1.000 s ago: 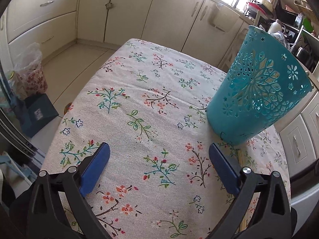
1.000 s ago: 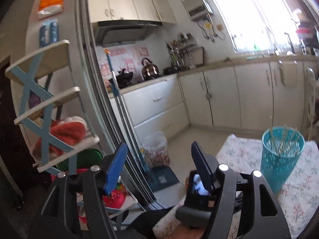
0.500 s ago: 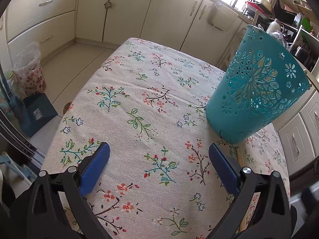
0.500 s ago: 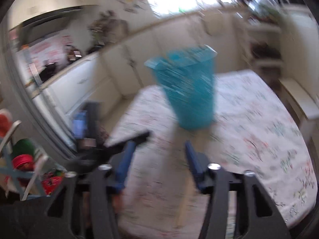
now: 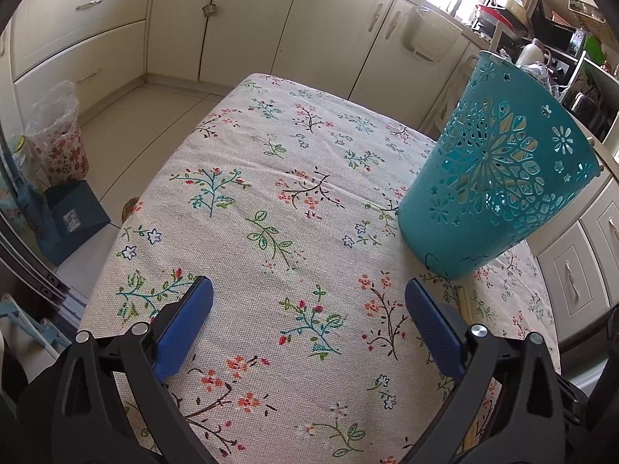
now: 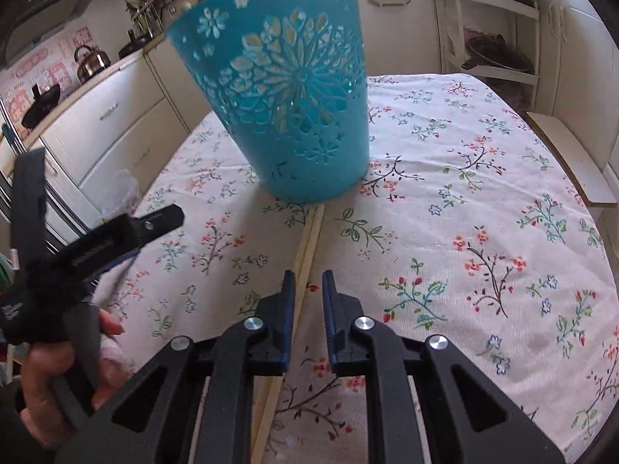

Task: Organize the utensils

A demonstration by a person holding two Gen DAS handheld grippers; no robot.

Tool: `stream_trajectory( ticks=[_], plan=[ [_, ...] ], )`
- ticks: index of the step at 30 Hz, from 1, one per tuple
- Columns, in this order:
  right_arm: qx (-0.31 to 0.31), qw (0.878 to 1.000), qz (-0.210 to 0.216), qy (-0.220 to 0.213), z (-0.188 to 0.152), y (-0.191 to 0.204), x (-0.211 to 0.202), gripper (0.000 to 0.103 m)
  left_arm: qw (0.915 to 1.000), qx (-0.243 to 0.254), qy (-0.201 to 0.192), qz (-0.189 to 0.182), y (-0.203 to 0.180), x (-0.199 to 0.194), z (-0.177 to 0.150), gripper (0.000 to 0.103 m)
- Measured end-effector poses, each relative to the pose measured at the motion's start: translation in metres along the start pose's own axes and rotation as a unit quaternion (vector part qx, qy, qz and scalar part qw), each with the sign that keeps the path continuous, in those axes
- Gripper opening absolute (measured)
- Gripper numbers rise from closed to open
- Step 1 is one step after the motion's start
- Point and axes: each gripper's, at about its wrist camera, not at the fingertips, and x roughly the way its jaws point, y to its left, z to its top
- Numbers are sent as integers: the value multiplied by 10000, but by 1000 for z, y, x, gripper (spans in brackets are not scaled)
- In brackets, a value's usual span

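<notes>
Right gripper (image 6: 306, 290) dropped from mid-air over chopsticks (image 6: 305, 239) by teal basket (image 6: 286, 92), fingers closing, not yet pinching; left gripper (image 5: 309, 309) fingers apart, unmoved.

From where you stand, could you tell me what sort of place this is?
It looks like a home kitchen: cream cabinets line the walls, a kettle sits on the counter, and a table under a floral tablecloth holds a teal utensil basket with chopsticks beside it.

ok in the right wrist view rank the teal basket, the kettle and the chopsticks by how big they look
1. teal basket: fills the most picture area by far.
2. chopsticks: long but very thin, partly hidden under the right gripper.
3. kettle: smallest, though it sits far back on the counter, so distance shrinks it.
</notes>
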Motion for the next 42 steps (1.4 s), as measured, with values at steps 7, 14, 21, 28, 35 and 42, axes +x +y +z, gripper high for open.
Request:
stream_trajectory(
  ticks=[7, 14, 21, 28, 35, 42],
  plan=[
    [-430, 9988, -209, 57, 0, 10, 11, 13, 10000, -10, -1, -17, 1, 0, 0, 95],
    [-673, 9971, -317, 155, -1, -7, 4, 6, 10000, -37, -14, -57, 2, 0, 0, 95],
    [-31, 9999, -87, -111, -9, -56, -13, 6, 9977, 654, 106, -171, -37, -5, -8, 95],
    [299, 9993, 171, -147, -9, -66, -15, 6, 9793, 1998, 299, -91, -121, 4, -24, 88],
    [282, 9994, 182, -117, -10, -69, -18, 6, 9690, 2396, 608, 3, -148, 29, -40, 47],
    [-100, 9999, -74, 115, 4, -60, -7, 6, 9690, 2345, 730, -284, -139, 25, -34, 5]
  ],
)
